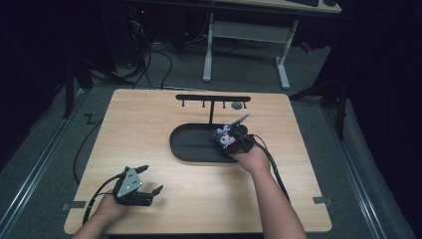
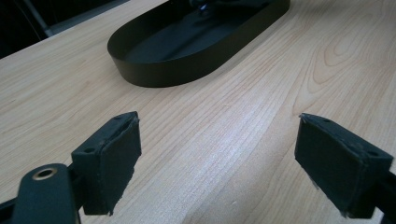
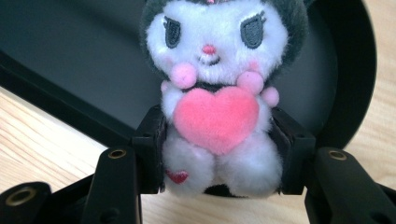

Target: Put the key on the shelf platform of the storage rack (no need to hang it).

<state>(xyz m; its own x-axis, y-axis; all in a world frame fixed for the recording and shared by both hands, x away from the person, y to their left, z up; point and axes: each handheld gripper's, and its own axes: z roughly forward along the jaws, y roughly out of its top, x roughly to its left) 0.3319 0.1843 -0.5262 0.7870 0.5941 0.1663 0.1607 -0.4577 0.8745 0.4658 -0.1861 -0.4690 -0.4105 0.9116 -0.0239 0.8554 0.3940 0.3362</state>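
So far the pickup looks done: the right claw is clamped on the plush toy, a white doll with a dark hood hugging a pink heart, its pads pressing the body from both sides. Toy and claw sit over the right end of the black oval tray, which lies near the middle of the counter, just in front of a black hook rack toward the far edge. By my judgement, what remains is either hanging the toy on that rack or carrying it clear. The left claw rests near the front-left corner, jaws spread wide with nothing between them.
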